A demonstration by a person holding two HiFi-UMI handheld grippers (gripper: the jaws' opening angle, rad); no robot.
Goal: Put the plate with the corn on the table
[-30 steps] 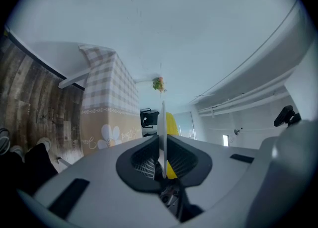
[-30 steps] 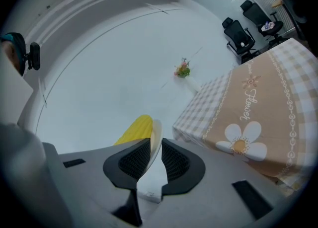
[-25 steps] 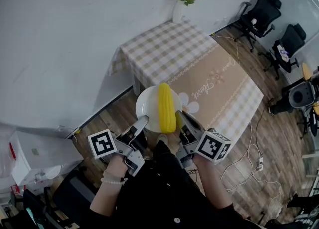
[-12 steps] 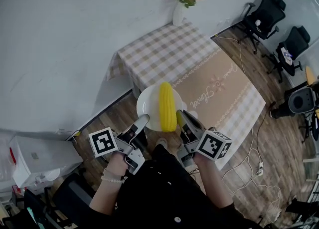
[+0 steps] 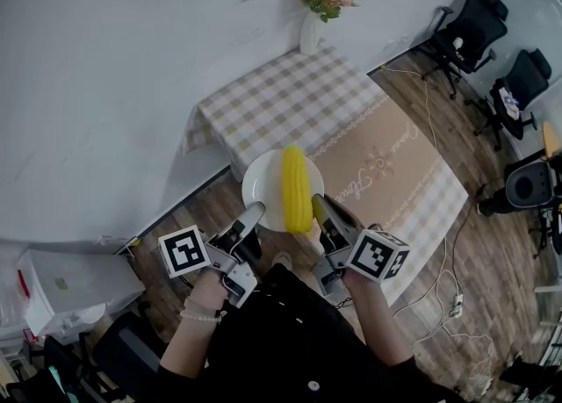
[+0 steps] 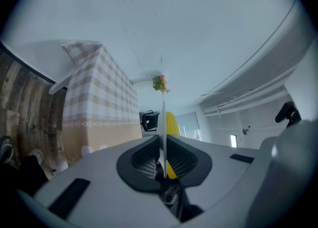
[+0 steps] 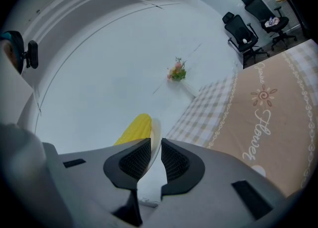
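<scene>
A white plate carries a yellow corn cob, held level in the air over the near edge of the table. The table has a checked cloth and a tan runner. My left gripper is shut on the plate's left rim. My right gripper is shut on its right rim. In the left gripper view the plate's rim shows edge-on between the pads of the left gripper, with the corn behind. The right gripper pinches the plate's rim beside the corn.
A white vase of flowers stands at the table's far corner by the wall. Black office chairs are at the right. A white box sits at the lower left. Cables lie on the wooden floor.
Both grippers keep hold of the plate. The table has slid a little left and down in the head view, so the plate sits further over its near edge.
</scene>
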